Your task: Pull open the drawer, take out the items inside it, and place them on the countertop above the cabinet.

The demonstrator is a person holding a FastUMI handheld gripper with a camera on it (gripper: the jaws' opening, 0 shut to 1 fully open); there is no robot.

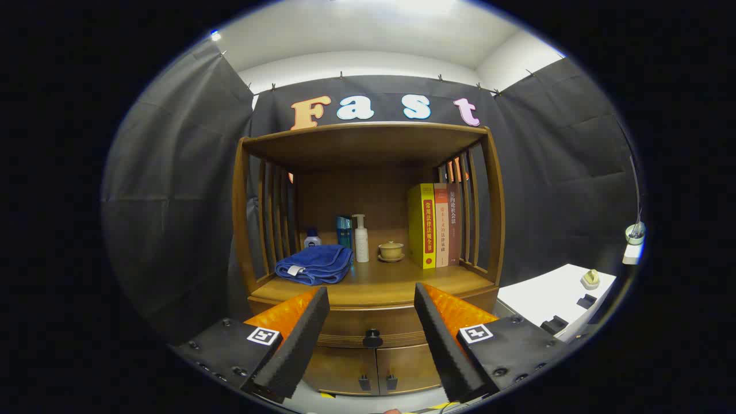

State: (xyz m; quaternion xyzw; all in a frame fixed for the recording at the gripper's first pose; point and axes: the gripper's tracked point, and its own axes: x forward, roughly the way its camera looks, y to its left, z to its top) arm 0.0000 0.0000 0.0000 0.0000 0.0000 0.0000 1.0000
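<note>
Booth: black cloth walls hang behind and to both sides of a wooden cabinet (368, 230), under a white ceiling.
Countertop: the countertop (397, 282) is the wooden shelf surface of the cabinet, under a wooden roof and between slatted sides.
Things on the countertop: a folded blue towel (315, 264) lies at the left front; behind it stand a small bottle with blue label (312, 237), a teal box (344, 231) and a white pump bottle (360, 238). A small yellow lidded cup (391, 250) sits in the middle, and three upright books (435, 225) stand at the right.
Drawer: the drawer (372, 328) is closed, just below the countertop, with a dark round knob (372, 338) at its centre.
Gripper: the gripper (371, 322) is spread wide and holds nothing.
Drawer relative to gripper: the knob lies between the two fingers and a little beyond them, not touching any finger.
Below the drawer: two small cabinet doors (375, 368) with dark handles.
Right side: a white table (555, 299) with small objects on it.
</note>
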